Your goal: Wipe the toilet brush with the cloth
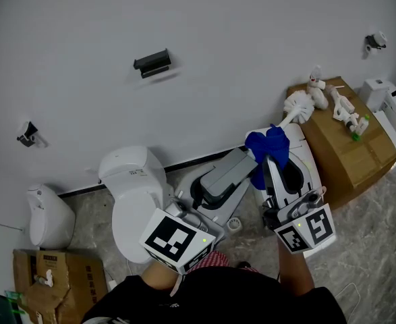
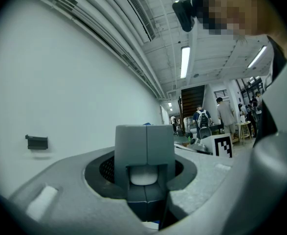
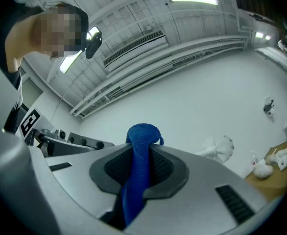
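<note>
Toilet brush (image 1: pixel 299 105) points toward white wall (image 1: pixel 218 19), near cardboard box (image 1: pixel 346 147).

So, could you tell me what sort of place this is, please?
Probably a mock bathroom inside a large workshop: a toilet against the wall, a cardboard box nearby, and, in the left gripper view, people under an open ceiling with strip lights.

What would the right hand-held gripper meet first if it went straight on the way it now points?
Likely the toilet brush handle: the blue cloth in the right hand-held gripper overlaps it in the head view. Depth is unclear; beyond is the white wall.
</note>
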A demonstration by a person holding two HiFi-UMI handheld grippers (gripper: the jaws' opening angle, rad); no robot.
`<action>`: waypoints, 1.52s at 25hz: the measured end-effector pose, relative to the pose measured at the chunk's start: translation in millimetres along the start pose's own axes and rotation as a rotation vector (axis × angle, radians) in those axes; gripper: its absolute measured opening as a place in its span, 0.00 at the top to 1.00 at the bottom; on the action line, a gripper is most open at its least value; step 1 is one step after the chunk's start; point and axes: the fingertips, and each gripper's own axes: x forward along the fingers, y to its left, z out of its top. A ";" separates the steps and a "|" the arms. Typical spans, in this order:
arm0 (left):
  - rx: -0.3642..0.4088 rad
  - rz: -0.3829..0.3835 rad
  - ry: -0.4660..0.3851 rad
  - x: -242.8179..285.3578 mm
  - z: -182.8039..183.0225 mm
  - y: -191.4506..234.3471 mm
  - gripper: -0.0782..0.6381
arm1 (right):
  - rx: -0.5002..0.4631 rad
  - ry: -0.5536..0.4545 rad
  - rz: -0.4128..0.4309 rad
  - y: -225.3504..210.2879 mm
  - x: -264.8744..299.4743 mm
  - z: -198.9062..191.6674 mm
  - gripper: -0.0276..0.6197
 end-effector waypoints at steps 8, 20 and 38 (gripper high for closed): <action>-0.008 0.014 0.003 -2.9 -2.0 3.6 0.66 | 0.012 0.002 0.013 -2.5 3.8 -5.0 0.86; -0.027 -0.011 -0.013 -10.9 0.9 -0.6 0.66 | -0.029 0.010 -0.008 -1.6 0.4 0.0 0.86; -0.029 -0.073 -0.015 -12.6 -1.3 -26.5 0.66 | -0.051 0.003 -0.076 -15.7 -27.7 9.4 0.86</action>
